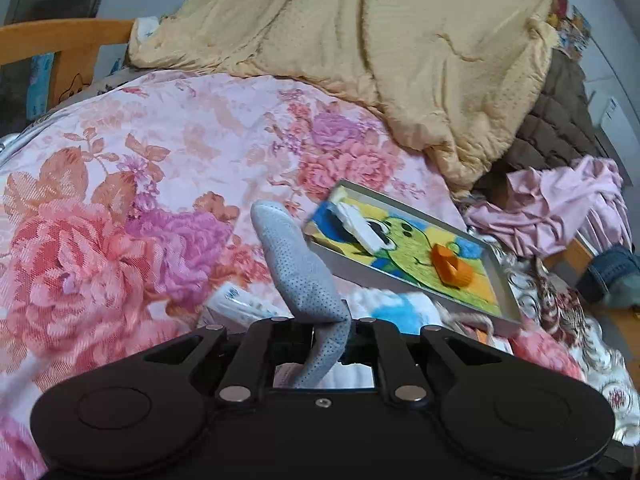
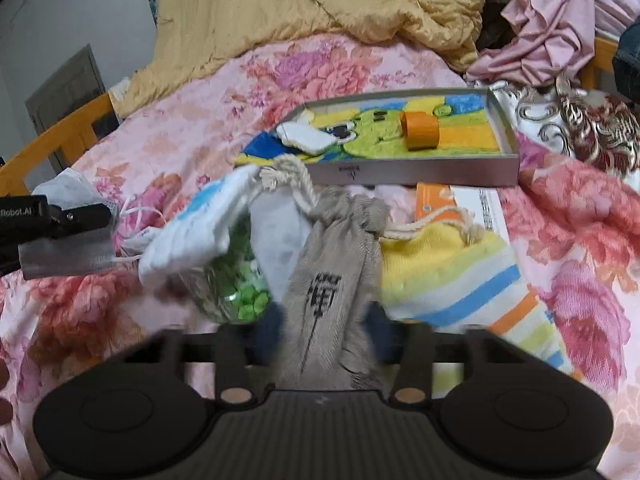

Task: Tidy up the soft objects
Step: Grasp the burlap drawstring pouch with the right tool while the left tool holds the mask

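Tray (image 2: 416, 170) on bed (image 2: 180, 128), mid-frame in right wrist view; eraser-like block (image 2: 306, 137) in its left part, tape roll (image 2: 420, 130) in its right. Drawstring bag (image 2: 332, 280) just before tray, betw. right tongs (image 2: 326, 332). Pellet bag (image 2: 240, 284) left of it, striped cloth (image 2: 460, 276) right. Booklet (image 2: 476, 204) under tray's near edge. Quilt (image 2: 312, 4) behind tray; crumpled garment (image 2: 556, 28) behind, to the right. Mask (image 1: 296, 264) in left tongs (image 1: 320, 344), w/ tray right of it.

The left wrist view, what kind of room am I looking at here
Most likely a bedroom: a floral bedspread covers a bed with a wooden bed rail, a rumpled tan quilt is heaped behind, and pink clothing lies crumpled nearby.
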Action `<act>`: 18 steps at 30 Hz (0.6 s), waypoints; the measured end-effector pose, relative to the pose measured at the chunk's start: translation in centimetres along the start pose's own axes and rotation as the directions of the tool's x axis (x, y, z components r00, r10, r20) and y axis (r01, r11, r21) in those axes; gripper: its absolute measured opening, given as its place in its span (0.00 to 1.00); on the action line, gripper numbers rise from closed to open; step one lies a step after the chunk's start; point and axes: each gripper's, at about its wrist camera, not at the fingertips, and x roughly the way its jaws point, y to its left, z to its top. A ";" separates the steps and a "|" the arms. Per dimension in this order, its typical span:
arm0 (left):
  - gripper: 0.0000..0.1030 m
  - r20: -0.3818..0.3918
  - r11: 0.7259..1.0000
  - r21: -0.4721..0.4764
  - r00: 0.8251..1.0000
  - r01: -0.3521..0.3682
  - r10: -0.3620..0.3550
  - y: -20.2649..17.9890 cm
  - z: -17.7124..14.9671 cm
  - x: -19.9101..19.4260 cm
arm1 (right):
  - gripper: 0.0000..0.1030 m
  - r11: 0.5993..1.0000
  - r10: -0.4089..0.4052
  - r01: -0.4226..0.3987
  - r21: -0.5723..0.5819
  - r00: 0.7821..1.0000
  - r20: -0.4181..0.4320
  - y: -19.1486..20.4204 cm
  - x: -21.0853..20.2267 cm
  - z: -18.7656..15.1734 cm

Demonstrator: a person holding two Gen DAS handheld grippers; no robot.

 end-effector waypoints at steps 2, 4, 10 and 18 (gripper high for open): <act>0.11 -0.014 1.000 0.001 1.000 0.009 -0.009 -0.4 -0.8 -0.1 | 0.33 1.000 -0.004 0.004 -0.003 1.000 0.009 0.1 -0.6 -0.2; 0.12 -0.032 1.000 0.000 0.999 0.017 -0.017 -0.6 -1.4 0.0 | 0.29 1.000 -0.007 0.007 0.000 1.000 0.020 -0.1 -1.3 -0.2; 0.12 -0.028 0.999 0.040 0.999 0.022 -0.021 -1.5 -2.2 -0.3 | 0.26 1.000 -0.006 0.005 0.024 0.999 0.044 -0.8 -3.4 -0.4; 0.12 -0.036 0.996 0.076 0.998 0.055 -0.052 -3.0 -2.9 -0.7 | 0.21 1.000 0.003 -0.004 0.011 0.998 0.067 -0.9 -6.1 -1.1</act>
